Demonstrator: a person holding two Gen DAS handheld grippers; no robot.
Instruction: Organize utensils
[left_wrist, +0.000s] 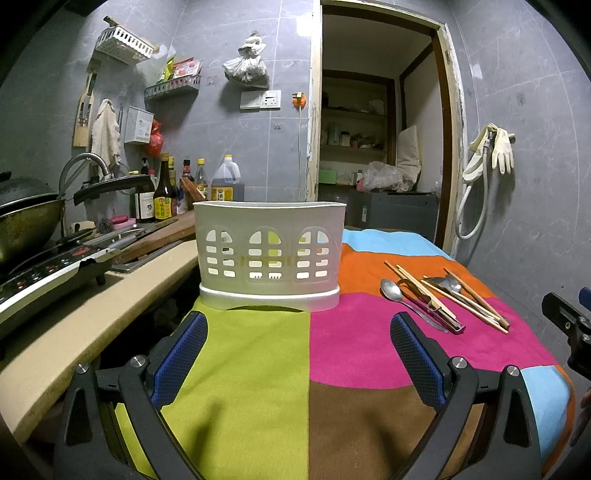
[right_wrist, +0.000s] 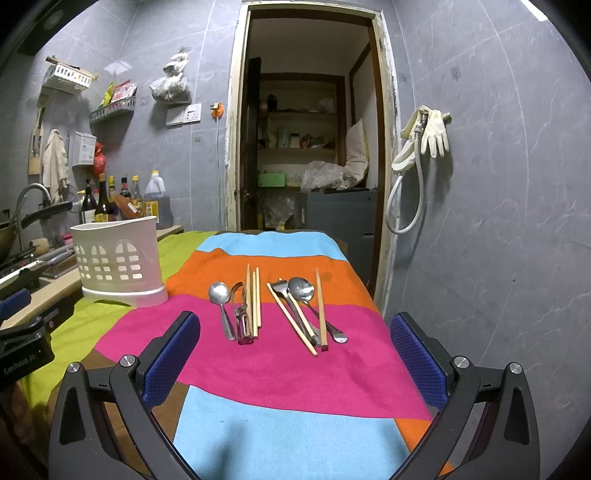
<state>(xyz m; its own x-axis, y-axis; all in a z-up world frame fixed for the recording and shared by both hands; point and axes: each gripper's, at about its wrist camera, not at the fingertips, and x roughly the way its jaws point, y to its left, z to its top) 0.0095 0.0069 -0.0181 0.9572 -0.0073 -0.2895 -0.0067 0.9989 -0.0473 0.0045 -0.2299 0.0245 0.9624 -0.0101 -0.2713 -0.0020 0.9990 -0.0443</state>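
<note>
Utensils lie loose on the striped cloth (right_wrist: 295, 369), none yet in the white caddy (right_wrist: 118, 262), so I judge the sorting has not begun. The caddy stands upright at the cloth's left edge, straight ahead of the left gripper (left_wrist: 299, 354), well apart from the cutlery. Two clusters sit ahead of the right gripper (right_wrist: 295, 354): nearer the caddy a spoon (right_wrist: 220, 301), a peeler (right_wrist: 241, 314) and chopsticks (right_wrist: 253, 299); to the right a second spoon (right_wrist: 302, 290), a fork-like piece (right_wrist: 280, 287) and more chopsticks (right_wrist: 320, 310), overlapping. Both grippers hang with fingers spread wide, holding nothing. Next the right gripper should probably drop over one piece; thin, flat metal on soft cloth calls for a low, narrow pinch.
</note>
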